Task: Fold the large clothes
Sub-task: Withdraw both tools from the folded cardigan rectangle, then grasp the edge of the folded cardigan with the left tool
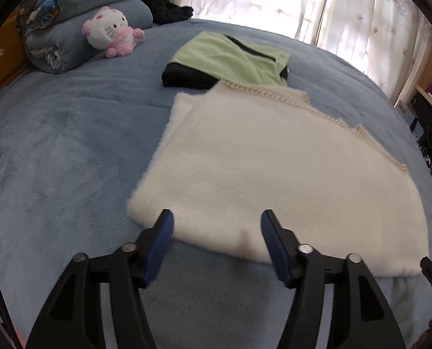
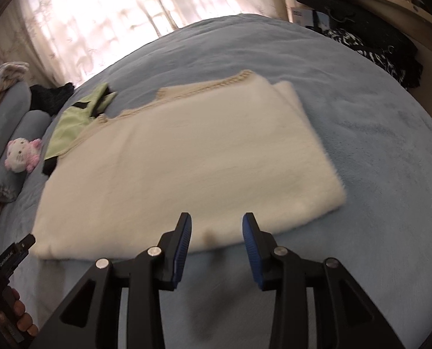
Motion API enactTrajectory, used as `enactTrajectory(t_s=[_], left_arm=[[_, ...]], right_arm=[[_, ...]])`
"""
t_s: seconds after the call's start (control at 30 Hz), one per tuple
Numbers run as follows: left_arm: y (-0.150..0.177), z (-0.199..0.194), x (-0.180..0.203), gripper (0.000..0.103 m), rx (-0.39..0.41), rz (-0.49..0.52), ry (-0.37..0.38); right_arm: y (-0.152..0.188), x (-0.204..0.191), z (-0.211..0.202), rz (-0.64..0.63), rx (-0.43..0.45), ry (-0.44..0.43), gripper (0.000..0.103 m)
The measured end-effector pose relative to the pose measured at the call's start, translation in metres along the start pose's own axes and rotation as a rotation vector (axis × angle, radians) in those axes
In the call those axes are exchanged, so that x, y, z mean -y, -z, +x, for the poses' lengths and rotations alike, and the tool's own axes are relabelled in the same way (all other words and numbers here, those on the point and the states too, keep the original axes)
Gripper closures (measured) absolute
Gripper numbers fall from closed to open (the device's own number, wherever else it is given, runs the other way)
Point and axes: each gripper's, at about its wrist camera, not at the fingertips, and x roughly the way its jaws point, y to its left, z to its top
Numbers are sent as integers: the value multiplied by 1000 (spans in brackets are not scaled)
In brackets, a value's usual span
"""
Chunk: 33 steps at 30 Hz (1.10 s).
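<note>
Where blue blanket (image 1: 70, 145) covers bed, white fluffy garment (image 1: 274, 168) lies folded flat, near edge just beyond both sets of fingertips. Green-and-black folded garment (image 1: 230, 58) past its far edge, touching. Pink-white plush cat (image 1: 111, 30) further off, left of fingers. Left gripper (image 1: 217, 221): fingers apart, nothing between. Right gripper (image 2: 216, 224): fingers apart, empty.

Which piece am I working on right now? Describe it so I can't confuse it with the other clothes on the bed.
On the blue blanket covering the bed, look nearest the two grippers: a large folded white fluffy garment lies flat there. Just beyond it sits a smaller folded green-and-black garment. Yours is the furry white one with a knitted cream trim along its far edge.
</note>
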Motion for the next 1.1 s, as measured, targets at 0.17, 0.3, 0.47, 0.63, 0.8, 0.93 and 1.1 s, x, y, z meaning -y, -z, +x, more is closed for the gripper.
enactTrajectory(t_s=[0.17,0.3,0.47,0.63,0.8,0.93,1.1], left_arm=[[7,-31,-1,34,20,5,43],[16,-49,-6,33,9,-6,84],[30,-55,-12,32,-33,-20,140],[42,-43,-19,32,-80,-65,233],[46,-15,-23,32,-146,-129,310],[42,13,-24,32,-173,-160,357],[27,53,-23,32,-170,-208,381]], right_arm=[[12,-21,-21,-34,9,-38,66],[24,-38,-34,-65,8,-69,66],[41,-59,-44,-116,27,-85,66],[50,-74,-42,-158,49,-81,66],[49,-83,-30,-172,54,-77,66],[44,-85,-17,-173,52,-78,66],[34,-91,4,-178,54,-77,66]])
